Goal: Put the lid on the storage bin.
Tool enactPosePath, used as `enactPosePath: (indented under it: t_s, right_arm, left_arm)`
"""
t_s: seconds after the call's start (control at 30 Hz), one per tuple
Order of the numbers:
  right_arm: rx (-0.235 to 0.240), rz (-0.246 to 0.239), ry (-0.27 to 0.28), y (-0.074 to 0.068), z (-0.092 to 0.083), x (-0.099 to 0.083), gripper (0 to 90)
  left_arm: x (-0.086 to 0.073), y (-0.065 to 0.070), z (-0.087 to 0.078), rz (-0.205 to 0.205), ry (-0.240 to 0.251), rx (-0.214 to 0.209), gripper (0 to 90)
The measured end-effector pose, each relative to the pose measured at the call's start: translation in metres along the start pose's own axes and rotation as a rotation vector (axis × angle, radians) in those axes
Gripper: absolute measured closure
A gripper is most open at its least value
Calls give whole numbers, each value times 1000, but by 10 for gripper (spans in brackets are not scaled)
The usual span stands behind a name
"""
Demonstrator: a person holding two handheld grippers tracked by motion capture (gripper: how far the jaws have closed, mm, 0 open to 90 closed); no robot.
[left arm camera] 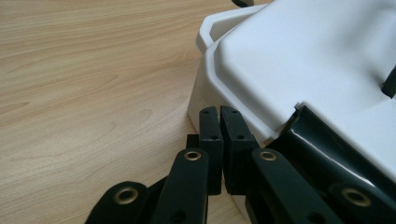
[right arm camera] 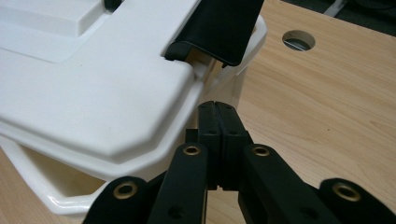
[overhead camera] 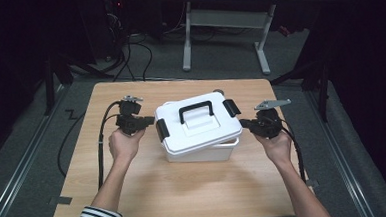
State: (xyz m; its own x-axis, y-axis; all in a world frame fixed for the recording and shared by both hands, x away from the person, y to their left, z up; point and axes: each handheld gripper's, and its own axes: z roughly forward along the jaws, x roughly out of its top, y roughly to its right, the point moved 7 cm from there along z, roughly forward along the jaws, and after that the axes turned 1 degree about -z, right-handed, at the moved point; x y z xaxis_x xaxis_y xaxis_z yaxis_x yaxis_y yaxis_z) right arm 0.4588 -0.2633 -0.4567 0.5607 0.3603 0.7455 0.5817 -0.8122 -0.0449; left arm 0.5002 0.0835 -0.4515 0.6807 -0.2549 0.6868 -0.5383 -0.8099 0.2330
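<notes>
White storage box [overhead camera: 198,138] sits mid-table, centre of the high view, its lid [overhead camera: 196,119] skewed and lifted off the rim, so the box's open edge shows at the lower right. Black carry handle [overhead camera: 196,110] on top; black latches at both ends, left latch [overhead camera: 162,128] and right latch [overhead camera: 231,107], both flipped loose. Left gripper [overhead camera: 149,122] is at the left end of the lid, jaws pressed together with nothing between them; in the left gripper view its tips [left arm camera: 220,122] sit just under the lid edge beside the latch [left arm camera: 322,149]. Right gripper [overhead camera: 244,123] is at the right end, jaws likewise closed and empty; in the right gripper view its tips [right arm camera: 217,119] lie under the lid corner [right arm camera: 154,135], near the latch [right arm camera: 219,32]. Judgement: lid is being worked off or nudged with closed tips as wedges. To do it well, lift both ends evenly, keep tips under the lip and off the latches, move slowly so the box does not slide on the wooden table [overhead camera: 135,191].
</notes>
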Motion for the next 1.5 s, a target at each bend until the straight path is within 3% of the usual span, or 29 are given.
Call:
enactPosePath:
  t_s: [0.17, 0.43, 0.7, 1.0, 1.33, 1.43, 1.5]
  right_arm:
    - [-1, -3, -5, -2, -2, -1, 900]
    - [7, -10, 0, -5, -5, -2, 900]
    - [3, -22, -3, -9, -8, -3, 900]
    - [-4, -31, -11, -12, -10, -4, 900]
    - [-5, -26, -12, -14, -12, -4, 900]
    - [-1, -36, -16, -17, -12, -4, 900]
    - [-1, -47, -26, -20, -9, -5, 900]
  left_arm:
    - [8, 3, -2, 12, 0, 2, 893]
    - [9, -1, 3, -7, -3, -2, 900]
    - [17, -3, 11, 12, -28, 24, 900]
    - [19, -8, 19, -25, -33, 4, 900]
    - [31, -5, 23, -5, -45, 35, 900]
    - [34, -4, 26, -5, -48, 32, 900]
    - [36, -2, 27, 9, -52, 51, 900]
